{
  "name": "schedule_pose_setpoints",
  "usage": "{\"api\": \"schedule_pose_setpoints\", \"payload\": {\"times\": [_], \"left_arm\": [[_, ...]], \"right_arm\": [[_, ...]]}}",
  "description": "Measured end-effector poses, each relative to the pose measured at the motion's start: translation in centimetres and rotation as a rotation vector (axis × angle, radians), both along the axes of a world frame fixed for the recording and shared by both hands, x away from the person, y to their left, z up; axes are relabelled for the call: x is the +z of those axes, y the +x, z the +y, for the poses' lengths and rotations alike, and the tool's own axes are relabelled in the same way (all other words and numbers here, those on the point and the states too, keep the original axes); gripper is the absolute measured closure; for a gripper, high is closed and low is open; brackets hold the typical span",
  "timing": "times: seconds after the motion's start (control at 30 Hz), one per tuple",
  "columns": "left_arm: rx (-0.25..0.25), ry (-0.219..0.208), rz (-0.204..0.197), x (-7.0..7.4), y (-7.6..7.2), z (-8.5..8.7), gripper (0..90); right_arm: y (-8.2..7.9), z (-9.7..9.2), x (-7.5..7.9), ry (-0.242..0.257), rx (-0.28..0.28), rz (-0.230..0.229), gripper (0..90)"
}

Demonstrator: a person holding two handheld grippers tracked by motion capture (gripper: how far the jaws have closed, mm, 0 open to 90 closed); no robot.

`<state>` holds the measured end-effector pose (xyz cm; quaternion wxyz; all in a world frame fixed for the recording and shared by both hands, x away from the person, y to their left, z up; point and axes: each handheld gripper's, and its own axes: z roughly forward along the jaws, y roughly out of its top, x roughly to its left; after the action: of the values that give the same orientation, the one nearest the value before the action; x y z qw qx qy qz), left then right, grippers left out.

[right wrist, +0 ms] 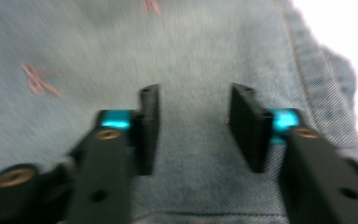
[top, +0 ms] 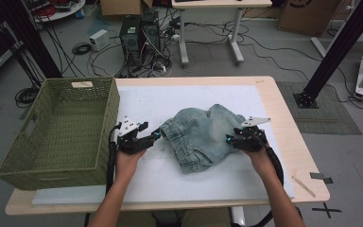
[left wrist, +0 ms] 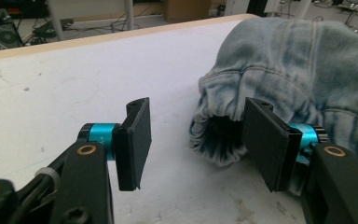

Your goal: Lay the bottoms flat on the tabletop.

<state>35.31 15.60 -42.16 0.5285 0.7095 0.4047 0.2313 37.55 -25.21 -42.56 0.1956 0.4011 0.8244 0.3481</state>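
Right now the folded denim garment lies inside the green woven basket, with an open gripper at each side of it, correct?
Not quite. The high view shows the denim garment on the white tabletop, right of the green woven basket, not inside it. The left gripper and right gripper do flank it, open.

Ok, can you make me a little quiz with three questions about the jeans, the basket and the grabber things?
1. Where is the basket?
A. at the table's left end
B. on the floor
C. on the jeans

2. What colour is the basket?
A. red
B. green
C. white

3. How are the left gripper's fingers?
A. squeezing the jeans
B. apart with nothing between them
C. holding a spoon

Answers: 1 A, in the high view it stands left of the jeans. 2 B, its woven walls are green. 3 B, the left gripper view shows bare table between them, the jeans' edge beside one finger.
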Motion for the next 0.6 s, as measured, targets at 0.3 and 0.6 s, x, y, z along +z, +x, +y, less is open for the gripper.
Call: {"api": "schedule_pose_setpoints", "payload": {"times": [0.3,0.6], "left_arm": [[-0.033,-0.025,0.019,0.0,-0.1,-0.7,43.6],[-0.035,-0.029,0.003,0.4,-0.1,-1.2,43.4]], "right_arm": [[-0.1,-0.2,-1.1,-0.052,0.037,0.076,90.0],[0.3,0.3,-1.4,-0.012,0.023,0.081,47.4]]}}
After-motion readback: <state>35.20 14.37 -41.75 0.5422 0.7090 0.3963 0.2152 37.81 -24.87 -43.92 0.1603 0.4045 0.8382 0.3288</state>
